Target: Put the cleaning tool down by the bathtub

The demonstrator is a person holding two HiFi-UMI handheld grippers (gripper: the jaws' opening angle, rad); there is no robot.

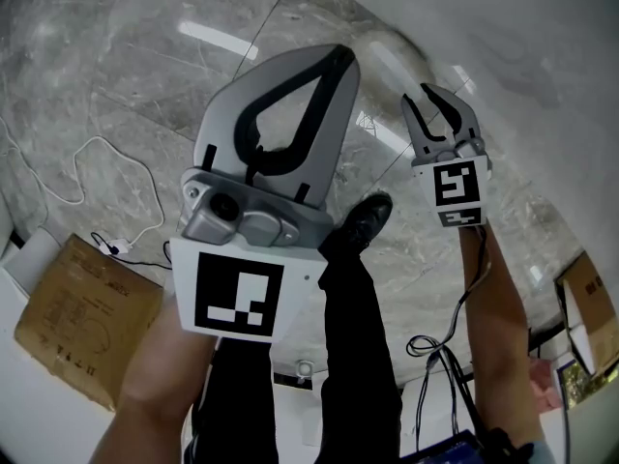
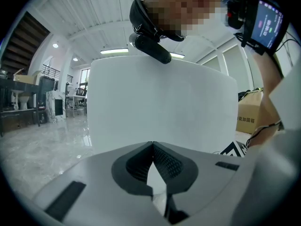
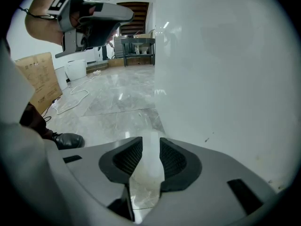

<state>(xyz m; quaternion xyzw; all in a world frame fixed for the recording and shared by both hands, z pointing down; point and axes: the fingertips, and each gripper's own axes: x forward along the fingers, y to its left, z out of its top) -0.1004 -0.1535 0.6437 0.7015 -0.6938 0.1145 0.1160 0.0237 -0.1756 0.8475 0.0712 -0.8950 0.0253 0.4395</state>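
So the floor here is glossy grey marble tile [image 1: 116,66], big slabs with thin seams, and the ceiling lights reflect off it. The white bathtub [image 1: 522,56] takes up the top right corner of the head view. Its smooth wall fills the right half of the right gripper view [image 3: 225,69] and meets the tile at the bottom.

The left gripper [image 1: 340,58] is raised up close to the head camera, and its 2 fingers are together at the tips with nothing in them. Its own view [image 2: 152,145] looks at a wide white bathtub face straight ahead. Behind that is an open hall with a white ceiling, a strip light [image 2: 115,51] and a dark staircase [image 2: 35,36] up at the left.

The right gripper [image 1: 432,109] sits just beside the tub. Its fingers are apart and empty, and only tile and the tub's base show in the gap [image 3: 150,149].

On the floor there's a brown cardboard box [image 1: 82,317] at the lower left, with a thin white cable [image 1: 97,139] looping near it. The person's black shoe [image 1: 366,218] stands on the tile between the 2 grippers.

The cleaning tool? No view shows it, so I can't tell where it is.
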